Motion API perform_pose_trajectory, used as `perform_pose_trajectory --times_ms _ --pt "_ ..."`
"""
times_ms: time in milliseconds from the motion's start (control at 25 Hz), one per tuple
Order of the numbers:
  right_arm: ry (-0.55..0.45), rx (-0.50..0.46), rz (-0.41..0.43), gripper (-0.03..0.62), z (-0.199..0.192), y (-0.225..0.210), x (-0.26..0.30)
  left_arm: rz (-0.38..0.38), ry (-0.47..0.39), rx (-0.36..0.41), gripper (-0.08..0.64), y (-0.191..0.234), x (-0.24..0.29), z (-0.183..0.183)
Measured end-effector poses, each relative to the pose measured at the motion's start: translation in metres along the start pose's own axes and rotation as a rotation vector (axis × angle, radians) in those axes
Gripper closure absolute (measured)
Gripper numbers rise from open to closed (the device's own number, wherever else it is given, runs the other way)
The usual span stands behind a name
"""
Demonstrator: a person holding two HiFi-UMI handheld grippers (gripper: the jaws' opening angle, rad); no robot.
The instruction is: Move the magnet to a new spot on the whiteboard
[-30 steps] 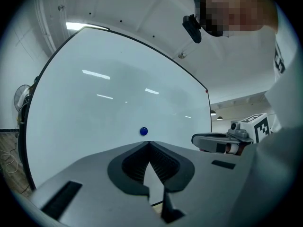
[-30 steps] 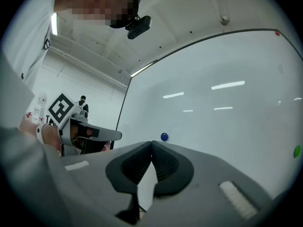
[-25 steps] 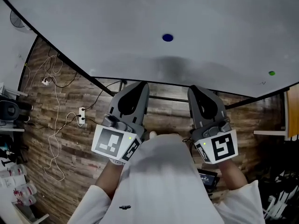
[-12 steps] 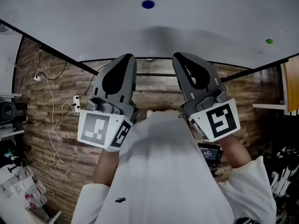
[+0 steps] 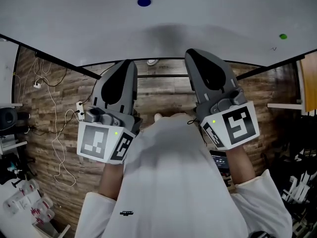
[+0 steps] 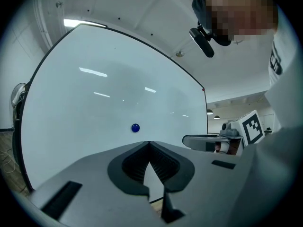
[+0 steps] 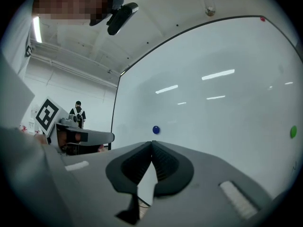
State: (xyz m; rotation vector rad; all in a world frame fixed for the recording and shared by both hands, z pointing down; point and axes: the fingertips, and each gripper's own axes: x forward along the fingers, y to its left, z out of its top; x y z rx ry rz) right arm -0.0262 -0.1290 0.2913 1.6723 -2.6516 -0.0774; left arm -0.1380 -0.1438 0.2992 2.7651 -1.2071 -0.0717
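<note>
Observation, head view plus both gripper views.

Blue magnet (image 5: 144, 2) sat stuck on the face of the whiteboard (image 5: 74, 14), well above the whiteboard's lower edge and left of the whiteboard's green magnet (image 5: 283, 36). Nothing touched it.

Change over the last second: both grippers had come up and closer to the whiteboard. In the head view their tips had hung clearly below the whiteboard's lower edge; now they reached that edge. The view itself had tilted too, so the blue magnet showed nearer the top of the frame. Its place against the whiteboard's green magnet looked unaltered, so I judged that the magnet itself had not shifted on the whiteboard.

Left gripper (image 6: 149, 144): jaws pressed together, nothing between them, as before. Right gripper (image 7: 152, 143): likewise pressed together and empty, unchanged. Each pointed at the whiteboard with the blue magnet just above its jaw tips in its own view.

Reading for the task: only the hands had moved. The scene fit a reach toward a magnet due to be lifted, or one already set at its new spot; the frames did not settle which.
</note>
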Motion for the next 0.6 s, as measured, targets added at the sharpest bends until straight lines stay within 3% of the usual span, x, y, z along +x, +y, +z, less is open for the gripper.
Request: perform_pose_trajectory --times_ms 360,600 --pt "-0.005 -0.095 0.114 0.581 0.004 0.031 0.011 -0.016 0.0 -0.006 0.554 -0.001 -0.001 -0.002" --pt "0.029 -0.045 0.026 0.581 -0.008 0.015 -0.009 -0.027 0.013 -0.022 0.554 -0.009 -0.003 -0.006"
